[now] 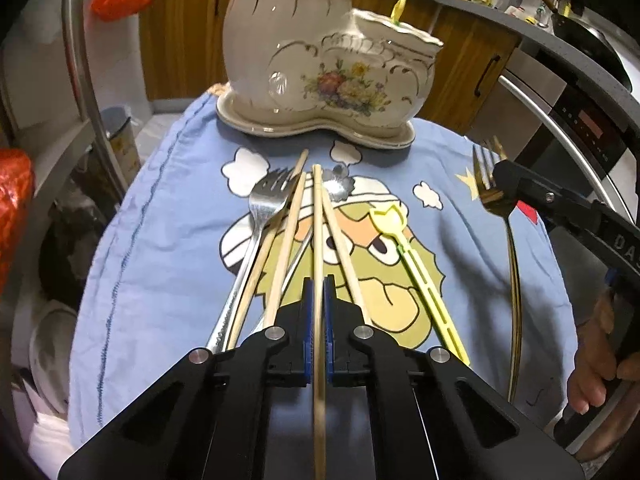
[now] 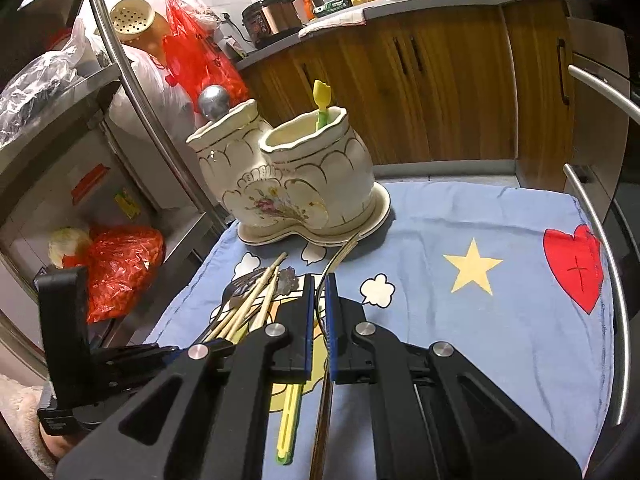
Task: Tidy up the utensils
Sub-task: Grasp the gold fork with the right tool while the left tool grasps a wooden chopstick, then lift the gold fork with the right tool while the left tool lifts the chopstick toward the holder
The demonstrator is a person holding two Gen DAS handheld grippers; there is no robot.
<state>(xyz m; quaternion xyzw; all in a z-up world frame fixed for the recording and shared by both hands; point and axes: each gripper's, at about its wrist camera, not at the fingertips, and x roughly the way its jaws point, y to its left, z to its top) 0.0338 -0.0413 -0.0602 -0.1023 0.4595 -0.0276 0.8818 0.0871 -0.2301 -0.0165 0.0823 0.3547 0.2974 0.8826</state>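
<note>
My left gripper (image 1: 318, 280) is shut on a wooden chopstick (image 1: 318, 220) that runs straight between its blue pads. Several loose chopsticks (image 1: 286, 236), a silver fork (image 1: 264, 200), a silver spoon (image 1: 340, 184) and a yellow-green tulip-topped stick (image 1: 416, 268) lie beside it on the blue cartoon cloth (image 1: 160, 220). At the far edge of the cloth stands the white floral ceramic holder (image 2: 300, 184) with two compartments; another tulip stick (image 2: 322, 100) stands in its right one. My right gripper (image 2: 319, 278) is shut on a gold fork (image 2: 336, 260), seen at the right in the left wrist view (image 1: 510, 240).
A steel rack with red plastic bags (image 2: 120, 272) stands left of the cloth. Wooden cabinets (image 2: 420, 80) lie beyond the holder, and an oven with curved steel handles (image 1: 580, 128) is at the right. A person's hand (image 1: 592, 380) grips the right tool.
</note>
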